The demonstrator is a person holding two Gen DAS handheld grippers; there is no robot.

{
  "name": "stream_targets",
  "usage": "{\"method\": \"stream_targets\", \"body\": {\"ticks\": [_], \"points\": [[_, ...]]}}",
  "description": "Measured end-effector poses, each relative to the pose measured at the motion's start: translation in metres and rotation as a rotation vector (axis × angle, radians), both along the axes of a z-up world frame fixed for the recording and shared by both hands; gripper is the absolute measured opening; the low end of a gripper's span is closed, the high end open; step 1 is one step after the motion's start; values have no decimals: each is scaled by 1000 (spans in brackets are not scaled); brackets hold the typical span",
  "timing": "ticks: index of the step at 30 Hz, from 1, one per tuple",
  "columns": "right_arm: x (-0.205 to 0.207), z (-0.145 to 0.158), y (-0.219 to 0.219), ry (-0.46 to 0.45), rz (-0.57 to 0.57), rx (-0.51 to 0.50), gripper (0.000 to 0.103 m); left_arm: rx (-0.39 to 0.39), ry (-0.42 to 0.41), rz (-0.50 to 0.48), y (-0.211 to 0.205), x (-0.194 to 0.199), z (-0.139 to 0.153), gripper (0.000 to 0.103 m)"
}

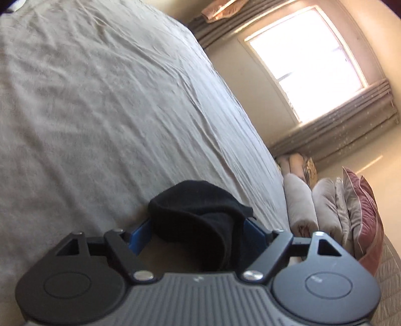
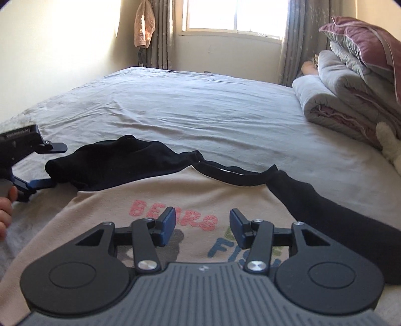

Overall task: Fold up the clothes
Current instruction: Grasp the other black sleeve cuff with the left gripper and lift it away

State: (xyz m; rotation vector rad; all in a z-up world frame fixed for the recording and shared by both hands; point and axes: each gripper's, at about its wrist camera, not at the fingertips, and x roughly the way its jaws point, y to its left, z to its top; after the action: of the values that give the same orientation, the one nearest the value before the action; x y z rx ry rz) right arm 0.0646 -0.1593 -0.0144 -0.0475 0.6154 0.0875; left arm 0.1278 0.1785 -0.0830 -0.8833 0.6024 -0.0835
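A beige sweatshirt (image 2: 105,208) with black sleeves and pink "BEARS" lettering lies face up on the bed. Its left black sleeve (image 2: 110,163) is bunched up near the shoulder. In the left wrist view this black sleeve (image 1: 198,210) sits between the blue pads of my left gripper (image 1: 198,233), whose jaws stand wide apart around it. My left gripper also shows at the left edge of the right wrist view (image 2: 54,165). My right gripper (image 2: 201,225) is open and empty, hovering over the chest print. The right sleeve (image 2: 325,218) lies stretched out to the right.
The grey bed sheet (image 2: 200,112) stretches back towards the window (image 2: 233,15). Folded quilts and a pink pillow (image 2: 351,82) are stacked at the right. A white plush toy (image 2: 388,148) lies beside them. A towel (image 2: 144,25) hangs by the curtain.
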Motion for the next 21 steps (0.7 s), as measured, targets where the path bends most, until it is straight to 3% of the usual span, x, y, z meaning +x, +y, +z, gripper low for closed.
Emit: {"method": "stream_targets", "body": {"ticks": [3,5,8,11,14,17,21], "points": [[1,3,-7,2,-10,56,51,70,-13,24,-14,4,-1,48],[2,5,-12,0,-21,87,51,71,-22,20,-19,7,-3,24],[2,7,-18,-15,-32,115,51,102,-86,6,-34,5,7,21],[2,5,-25,-11,-44,132,51,159,-223,-113,-62,-3,32,20],[3,4,-32,-7,-57,151,51,249,-323,-295,-98,-14,49,20],[3,4,-39,-4,-76,183,52,297,-331,-494,-128,-20,46,20],[1,5,-44,-2,-77,210,52,373,-262,-728,-157,-24,26,22]]}}
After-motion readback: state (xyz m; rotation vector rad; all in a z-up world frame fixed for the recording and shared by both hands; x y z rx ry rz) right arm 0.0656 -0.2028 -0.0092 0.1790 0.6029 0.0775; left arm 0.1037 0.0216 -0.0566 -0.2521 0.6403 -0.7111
